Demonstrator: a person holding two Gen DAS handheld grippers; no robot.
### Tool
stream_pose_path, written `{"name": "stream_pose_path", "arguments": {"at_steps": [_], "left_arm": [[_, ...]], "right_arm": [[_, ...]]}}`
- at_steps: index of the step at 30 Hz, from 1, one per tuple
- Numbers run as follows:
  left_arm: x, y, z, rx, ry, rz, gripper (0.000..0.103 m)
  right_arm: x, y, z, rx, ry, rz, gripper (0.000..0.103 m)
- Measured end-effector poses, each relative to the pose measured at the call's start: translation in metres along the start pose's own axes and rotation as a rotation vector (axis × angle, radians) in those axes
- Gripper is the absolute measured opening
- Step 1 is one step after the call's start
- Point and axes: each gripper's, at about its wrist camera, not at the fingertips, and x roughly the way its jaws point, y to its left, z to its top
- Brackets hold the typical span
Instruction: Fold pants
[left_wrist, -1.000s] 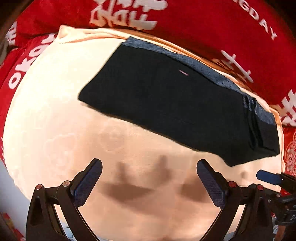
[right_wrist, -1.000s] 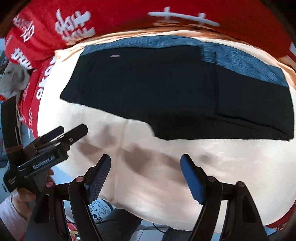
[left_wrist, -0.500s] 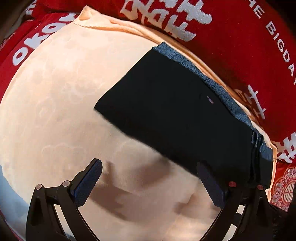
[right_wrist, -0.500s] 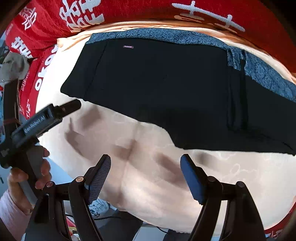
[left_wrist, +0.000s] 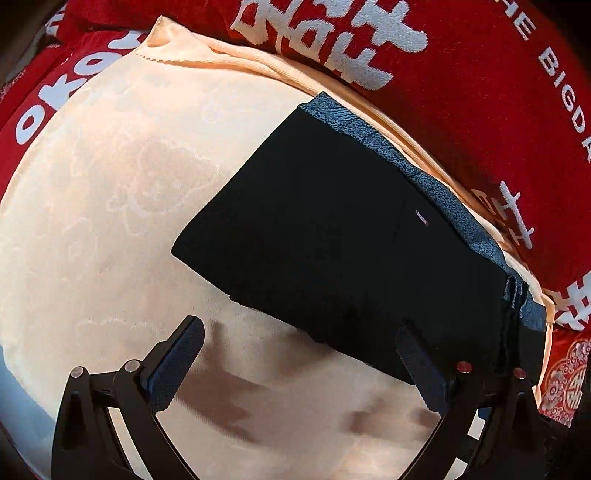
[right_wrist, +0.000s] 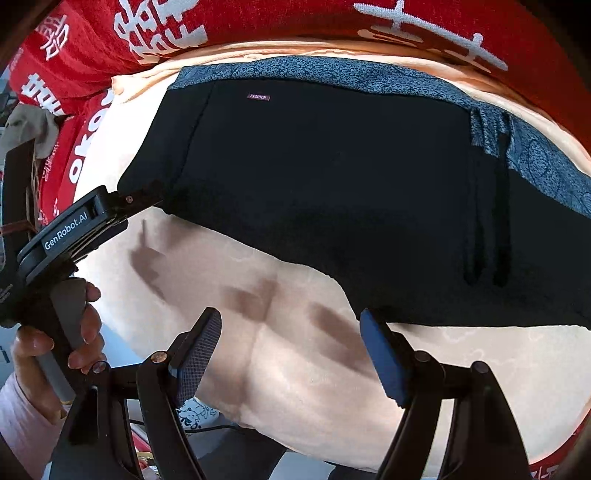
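Both of your grippers stand with their fingers spread wide and nothing between them. Your left gripper (left_wrist: 299, 363) hangs over the peach cloth (left_wrist: 110, 221), its right finger (left_wrist: 421, 369) in front of the near edge of the black pants (left_wrist: 332, 240); whether it touches the fabric you cannot tell from here. Your right gripper (right_wrist: 290, 354) also hovers above bare cloth, its right finger (right_wrist: 380, 354) just at the pants' lower edge in that view.

From the right wrist view you see your left hand (right_wrist: 55, 332) wrapped round the left gripper's handle at the left of the picture, with that gripper's tip by the pants' left corner.

The pants lie flat on the cloth as a long dark band, folded lengthwise, a grey-blue patterned strip (right_wrist: 332, 70) running along the far edge and a small label (right_wrist: 258, 97) near it. Beyond the cloth lies a red blanket (left_wrist: 461, 74) with white lettering.
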Motion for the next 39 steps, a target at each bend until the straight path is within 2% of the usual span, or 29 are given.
{"name": "stream_pose_path", "arguments": {"at_steps": [5, 10, 13, 17, 19, 24, 30, 36, 39], "left_arm": [[-0.001, 0.014, 0.001, -0.059, -0.002, -0.058, 0.103], [-0.006, 0.031, 0.002, -0.115, -0.016, -0.111, 0.103], [-0.005, 0.035, 0.002, -0.126, -0.008, -0.148, 0.103], [0.002, 0.032, 0.002, -0.157, 0.016, -0.299, 0.103], [0.007, 0.028, 0.001, -0.169, 0.012, -0.342, 0.103], [0.024, 0.028, 0.001, -0.21, 0.016, -0.381, 0.103], [0.03, 0.031, 0.007, -0.238, -0.025, -0.424, 0.103], [0.027, 0.025, 0.005, -0.252, -0.079, -0.405, 0.103], [0.015, 0.017, 0.007, -0.224, -0.125, -0.507, 0.103]], "right_arm": [[0.0, -0.006, 0.0, 0.012, -0.002, 0.001, 0.08], [-0.005, -0.01, 0.0, 0.021, -0.019, 0.057, 0.08], [-0.005, -0.01, 0.001, 0.015, -0.015, 0.058, 0.08], [-0.002, -0.01, 0.0, 0.028, -0.008, 0.075, 0.08], [0.0, -0.009, 0.0, 0.032, -0.003, 0.082, 0.08], [0.003, -0.006, -0.003, 0.016, 0.0, 0.083, 0.08], [0.008, -0.009, -0.004, 0.018, 0.008, 0.083, 0.08], [0.01, -0.011, -0.005, 0.024, 0.008, 0.077, 0.08], [0.007, -0.01, -0.005, 0.021, 0.002, 0.086, 0.08]]}}
